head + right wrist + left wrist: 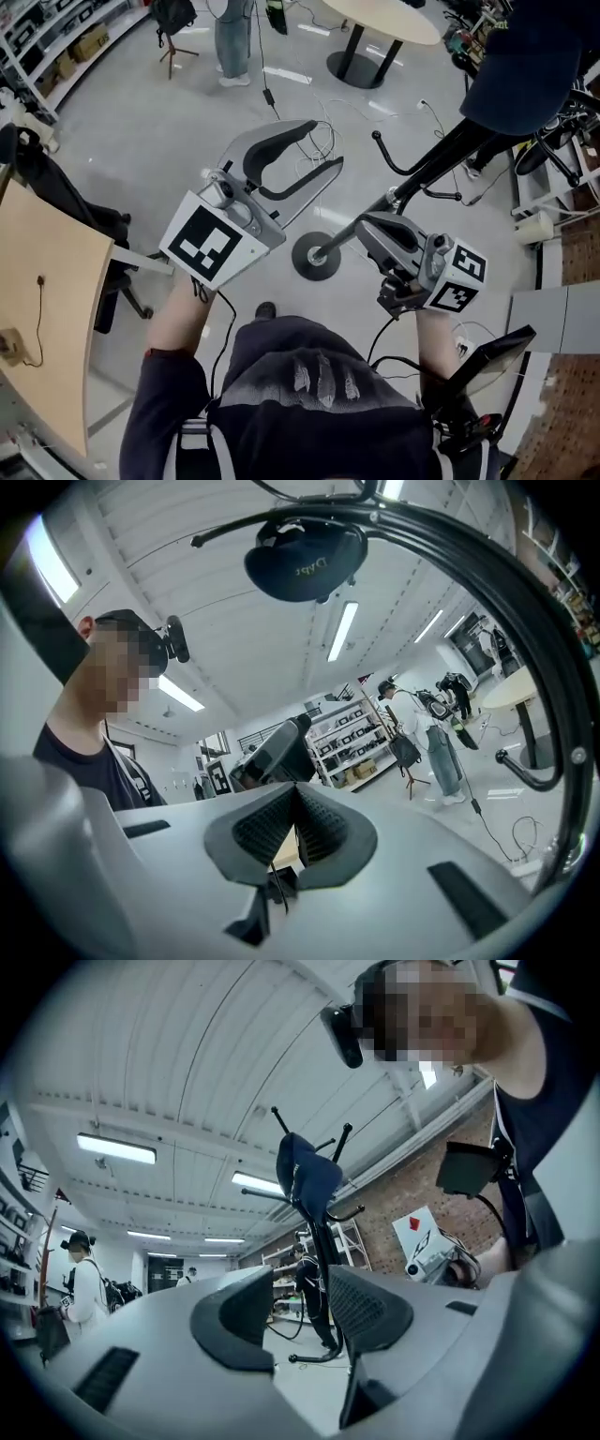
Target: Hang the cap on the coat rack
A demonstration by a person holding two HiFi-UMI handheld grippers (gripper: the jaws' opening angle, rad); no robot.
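Note:
The dark navy cap (523, 66) hangs on top of the black coat rack (441, 155), whose round base (316, 258) stands on the grey floor. In the left gripper view the cap (309, 1171) drapes over the rack's hooks above the pole (323, 1269). The right gripper view has the cap (305, 564) overhead, beside the rack's pole (497, 583). My left gripper (323, 145) (300, 1302) is open and empty, well short of the rack. My right gripper (361, 225) (292, 803) is shut on nothing, close beside the pole.
A wooden table (47, 309) stands at the left and a round table (384, 19) at the back. A person (234, 37) stands far off. Cables (328, 112) trail over the floor. A dark screen (487, 361) sits at my right side.

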